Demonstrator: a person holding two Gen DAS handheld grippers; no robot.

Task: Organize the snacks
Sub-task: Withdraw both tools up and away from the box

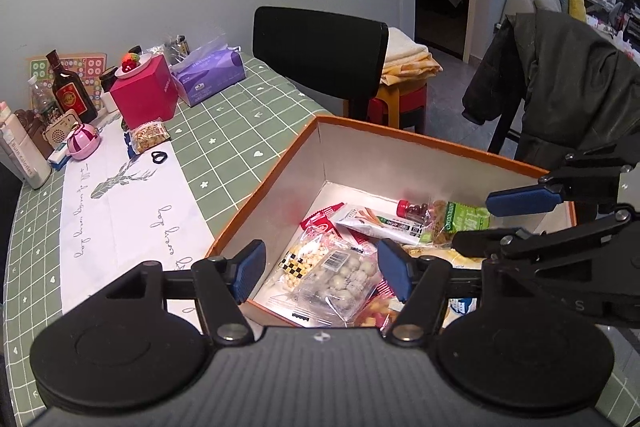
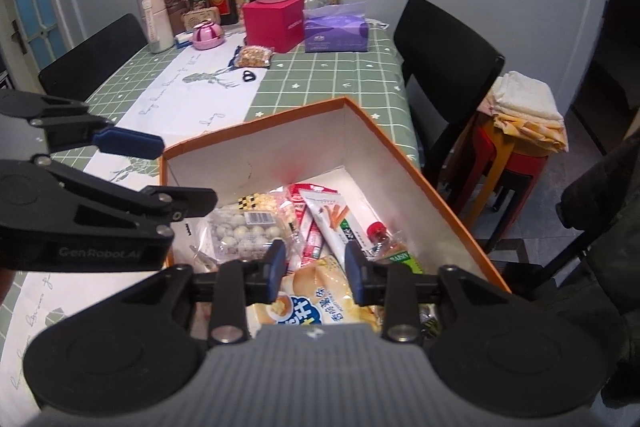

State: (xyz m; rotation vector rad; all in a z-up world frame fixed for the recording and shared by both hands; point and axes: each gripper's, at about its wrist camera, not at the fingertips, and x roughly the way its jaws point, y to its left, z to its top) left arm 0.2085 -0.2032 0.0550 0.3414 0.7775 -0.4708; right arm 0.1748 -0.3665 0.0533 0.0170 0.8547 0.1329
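The counter [image 2: 332,75], under its green checked cloth, carried an orange-rimmed box [image 2: 404,155] near its front edge, already holding most of the snacks. One nut packet [image 2: 254,57] lay apart, at twelve o'clock from the box, probably awaiting collection. The left gripper [image 1: 322,275] hung open above a clear bag of coated balls [image 1: 340,277]; the right gripper [image 2: 316,273] stood part open, empty, over a bread packet [image 2: 316,291].

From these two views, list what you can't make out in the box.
- Box near wall: left wrist view, hidden behind the left gripper.
- Yellow bag: right wrist view, its lower part hidden behind the right gripper.
- Packets under the ball snack pack: covered by it.
- Label print: too small in both views.
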